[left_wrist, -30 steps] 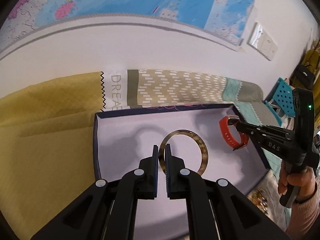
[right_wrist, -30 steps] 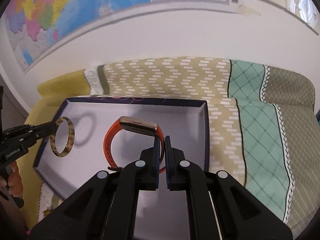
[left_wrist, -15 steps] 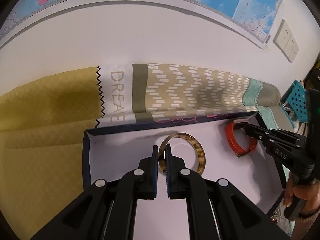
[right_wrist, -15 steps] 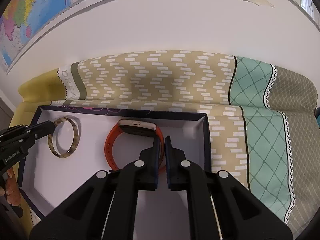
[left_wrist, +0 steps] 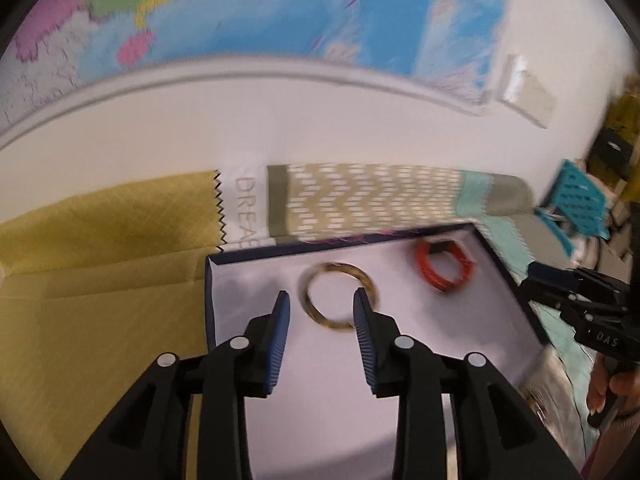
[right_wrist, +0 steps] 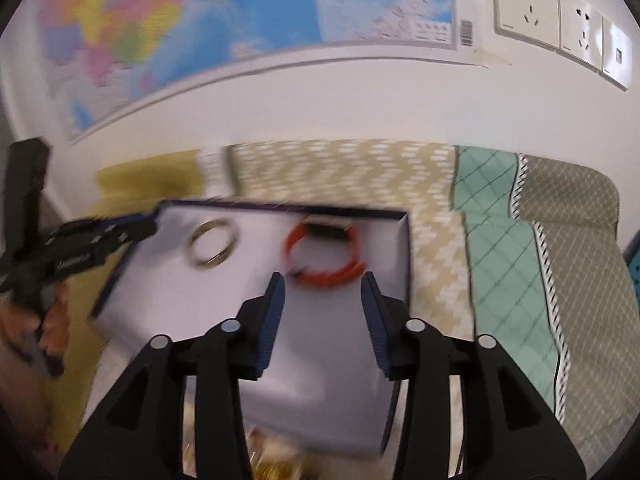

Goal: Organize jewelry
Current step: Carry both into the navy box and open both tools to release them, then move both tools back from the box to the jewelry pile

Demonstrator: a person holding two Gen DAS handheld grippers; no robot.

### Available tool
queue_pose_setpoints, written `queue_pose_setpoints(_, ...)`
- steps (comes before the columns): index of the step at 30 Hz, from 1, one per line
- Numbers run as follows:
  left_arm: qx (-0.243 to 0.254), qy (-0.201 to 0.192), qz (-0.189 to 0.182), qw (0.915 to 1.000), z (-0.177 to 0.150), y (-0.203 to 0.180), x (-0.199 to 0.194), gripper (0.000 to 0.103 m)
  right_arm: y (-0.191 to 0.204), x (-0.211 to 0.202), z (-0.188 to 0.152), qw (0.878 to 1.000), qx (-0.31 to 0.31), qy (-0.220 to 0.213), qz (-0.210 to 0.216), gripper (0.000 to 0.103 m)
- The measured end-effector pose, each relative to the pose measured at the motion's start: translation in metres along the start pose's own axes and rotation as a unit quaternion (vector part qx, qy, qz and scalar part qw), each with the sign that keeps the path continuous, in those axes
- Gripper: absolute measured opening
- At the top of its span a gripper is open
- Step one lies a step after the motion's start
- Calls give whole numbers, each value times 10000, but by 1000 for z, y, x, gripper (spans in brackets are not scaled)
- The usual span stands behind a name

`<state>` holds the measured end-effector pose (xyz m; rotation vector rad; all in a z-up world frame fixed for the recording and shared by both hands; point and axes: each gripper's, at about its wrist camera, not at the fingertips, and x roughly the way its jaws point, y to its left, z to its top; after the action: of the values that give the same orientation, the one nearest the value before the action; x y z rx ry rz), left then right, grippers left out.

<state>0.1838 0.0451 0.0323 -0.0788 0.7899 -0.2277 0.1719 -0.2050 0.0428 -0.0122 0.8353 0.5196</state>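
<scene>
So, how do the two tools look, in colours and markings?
Both tools, left and right, are black with blue ribbed pads and silver round rivets. The right one's side carries white letters "DAS". A bare hand holds it.

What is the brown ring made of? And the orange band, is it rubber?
The brown ring looks like glossy plastic or resin: mottled brown-and-cream tortoiseshell pattern, though blur leaves it open. The orange band looks like matte, bendy rubber or silicone, with a dark piece on top that is too blurred to identify. Both lie in the tray.
</scene>
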Motion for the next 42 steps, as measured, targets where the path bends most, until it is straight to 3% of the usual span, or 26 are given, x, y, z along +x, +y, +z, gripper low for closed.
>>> queue_pose_setpoints(6, 358, -173, -363, 9985, -41, -19, -50, 39, 19, -27, -54, 9983, -346, 281, 385, 41)
queue_pose_setpoints(13, 456, 61, -537, 9975, -89, -38, -60, 40, 47, -32, -91, 9947, -866, 516, 210, 36)
queue_pose_setpoints(20, 472, 254, -589, 9968, -115, -50, -57, 41, 68, -14, -94, 9874, -1507, 479, -94, 32)
queue_pose_setpoints(23, 404, 262, -627, 9969, -119, -51, -60, 41, 70, -12, -93, 9852, -1638, 494, -37, 9)
queue_pose_setpoints(24, 377, 270, -603, 9971, -119, -50, -60, 42, 70, -13, -92, 9849, -1658, 498, -59, 5)
queue_pose_setpoints(29, 278, 253, -590, 9975, -123, -44, -66, 42, 59, -30, -84, 9912, -1226, 400, 316, 5)
queue_pose_setpoints(31, 253, 241, -594, 9976, -125, -42, -69, 42, 51, -47, -78, 9940, -929, 209, 529, 0)
queue_pose_setpoints(35, 251, 230, -616, 9975, -131, -40, -75, 42, 45, -79, -69, 9948, -628, -155, 783, 1)
queue_pose_setpoints(38, 316, 235, -630, 9972, -136, -42, -79, 42, 47, -91, -68, 9945, -638, -233, 801, 1)
queue_pose_setpoints(42, 390, 283, -616, 9969, -141, -45, -78, 43, 52, -64, -78, 9952, -834, 197, 467, 11)
